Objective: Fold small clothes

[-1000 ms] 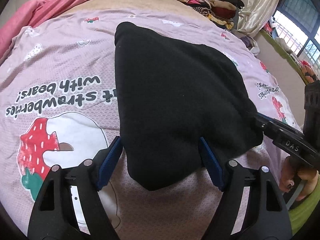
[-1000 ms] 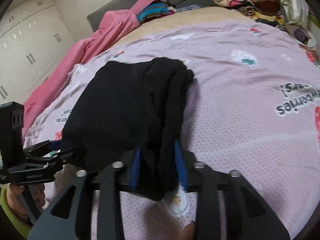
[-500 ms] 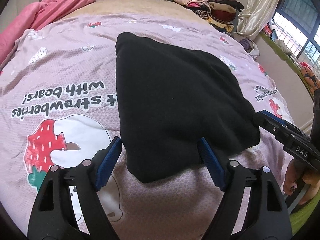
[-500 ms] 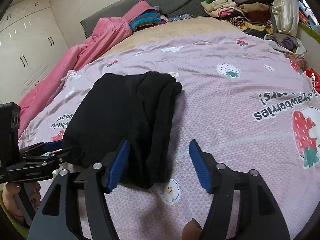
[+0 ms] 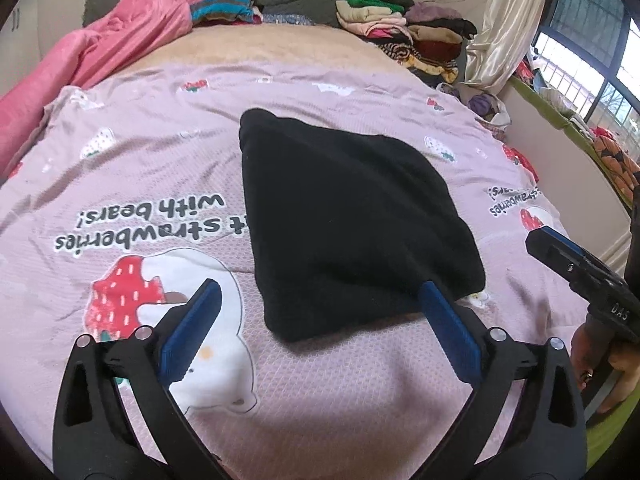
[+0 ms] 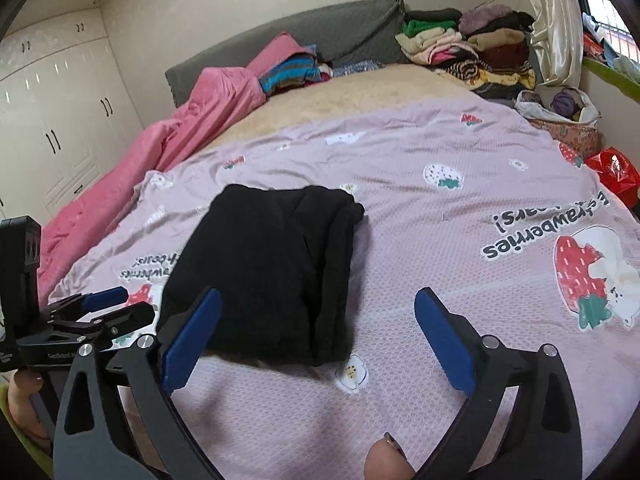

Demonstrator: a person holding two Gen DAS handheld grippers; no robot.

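Note:
A black garment (image 5: 348, 216) lies folded into a thick rectangle on the pink strawberry-print bedspread (image 5: 120, 168). My left gripper (image 5: 318, 286) hovers just above and short of its near corner, jaws still opening wide, pads off the cloth. In the right wrist view the same garment (image 6: 272, 272) shows its stacked folded edges on the right side. My right gripper (image 6: 318, 292) stands back from its near edge, jaws also opening wide, nothing pressed between the blue pads. Each gripper shows in the other's view: the right gripper (image 5: 580, 276) and the left gripper (image 6: 100, 312).
A pink quilt (image 5: 120, 48) is bunched along the left of the bed. Folded clothes (image 5: 400, 28) are piled at the far right by the grey headboard (image 6: 320, 36). White wardrobes (image 6: 60, 120) stand to the left, and a red bag (image 6: 612, 172) lies off the bed's right edge.
The right gripper let go of the garment's folded edge and spread wide. Both grippers rose and drew back from the garment. The left jaws widened too.

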